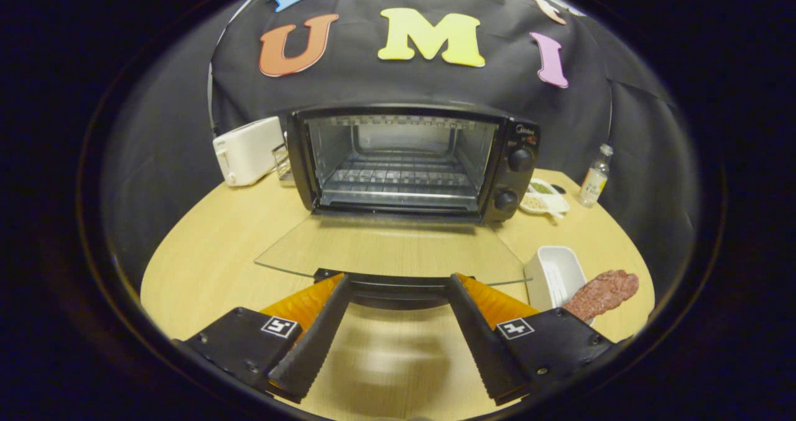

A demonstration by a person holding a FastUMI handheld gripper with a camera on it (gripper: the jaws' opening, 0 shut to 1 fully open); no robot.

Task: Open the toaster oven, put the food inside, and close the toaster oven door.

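Note:
The black toaster oven (516, 160) stands at the back of the wooden table with its glass door (392, 250) folded fully down, flat toward me. Its wire rack (398, 178) is bare. My gripper (398, 284) is open, fingertips on either side of the door's dark handle (395, 287), which lies between and just ahead of them; I cannot tell whether they touch it. A reddish-brown slab of meat (603, 293) rests on the rim of a white rectangular dish (553, 275), to the right of the right finger.
A white toaster (249, 150) stands left of the oven. Right of the oven are a small white plate with food (544, 198) and a small clear bottle (594, 178). The light wooden table (205, 253) has bare room on the left.

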